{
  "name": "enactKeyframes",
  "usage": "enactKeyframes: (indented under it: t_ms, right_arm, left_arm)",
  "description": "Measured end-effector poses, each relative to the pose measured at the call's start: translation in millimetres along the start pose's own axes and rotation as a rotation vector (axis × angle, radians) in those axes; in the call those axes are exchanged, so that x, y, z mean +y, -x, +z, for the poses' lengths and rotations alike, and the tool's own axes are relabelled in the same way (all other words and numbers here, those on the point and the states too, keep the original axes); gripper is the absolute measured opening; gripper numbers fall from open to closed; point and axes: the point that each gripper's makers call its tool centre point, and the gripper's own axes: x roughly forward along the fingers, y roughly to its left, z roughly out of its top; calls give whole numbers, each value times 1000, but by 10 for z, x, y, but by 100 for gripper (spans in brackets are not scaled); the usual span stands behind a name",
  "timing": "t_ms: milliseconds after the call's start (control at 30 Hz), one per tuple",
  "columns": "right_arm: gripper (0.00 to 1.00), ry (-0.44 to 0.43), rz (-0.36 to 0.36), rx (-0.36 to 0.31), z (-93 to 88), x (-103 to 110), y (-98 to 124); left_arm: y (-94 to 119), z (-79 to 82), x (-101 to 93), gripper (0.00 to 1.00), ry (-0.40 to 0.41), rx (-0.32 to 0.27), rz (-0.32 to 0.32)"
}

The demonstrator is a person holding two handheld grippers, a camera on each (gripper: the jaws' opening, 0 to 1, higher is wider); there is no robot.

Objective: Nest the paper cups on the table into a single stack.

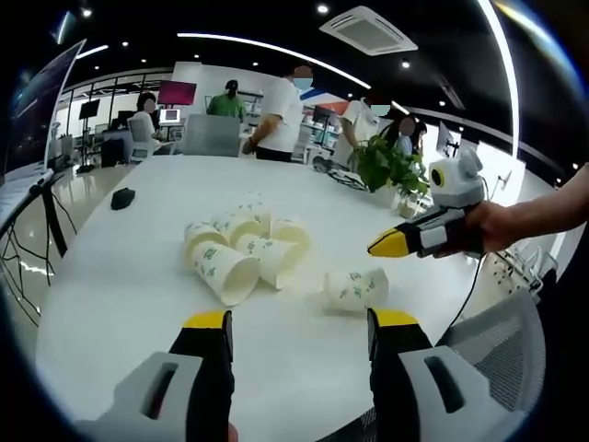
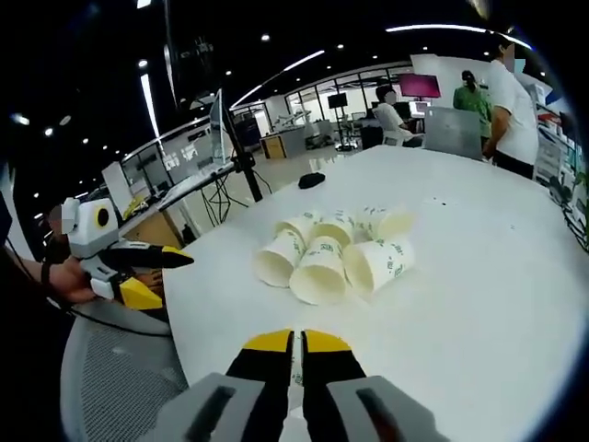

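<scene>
A potted plant (image 1: 391, 168) and black mouse (image 1: 122, 197) sit on the white table (image 1: 138, 276).

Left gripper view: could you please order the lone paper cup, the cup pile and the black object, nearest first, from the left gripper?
1. Lone white green-printed paper cup, just beyond the jaws, right.
2. Pile of white paper cups, mid-table, left.
3. Small black object, far left.

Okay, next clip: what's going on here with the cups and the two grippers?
A person is holding a hand-held gripper in each hand over a white table. A cluster of paper cups lies tipped on its side, with one cup apart from it. The left hand-held gripper is open and empty, aimed at the cups. The right hand-held gripper has its jaws nearly closed on what looks like a thin cup edge. No stack is visible yet.
</scene>
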Motion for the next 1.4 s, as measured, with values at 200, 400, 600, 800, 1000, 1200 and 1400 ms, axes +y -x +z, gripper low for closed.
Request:
enactKeyframes:
  t_ms: [200,400,600,800,1000,1200,1400]
  right_arm:
    - [24,-53,-35,9,-193,-82,82]
    - [28,-161,-56,-26,-348,-131,143]
    - [27,-215,-45,1,-596,-61,46]
    - [29,-293,-49,-27,-613,14,-55]
    - [27,-294,-38,-30,-643,45,18]
    - [25,-332,-21,-32,-697,106,70]
    - [23,-339,34,-3,-791,261,-35]
  left_arm:
    - [-2,-11,16,58,-1,2,3]
    - [-6,-18,22,58,-4,5,4]
    - [-10,-27,15,58,-7,10,3]
    - [-13,-36,4,58,-10,17,2]
    - [-12,-35,25,58,-5,16,8]
    - [-12,-35,20,58,-7,16,8]
    - [-15,-46,28,57,-8,19,7]
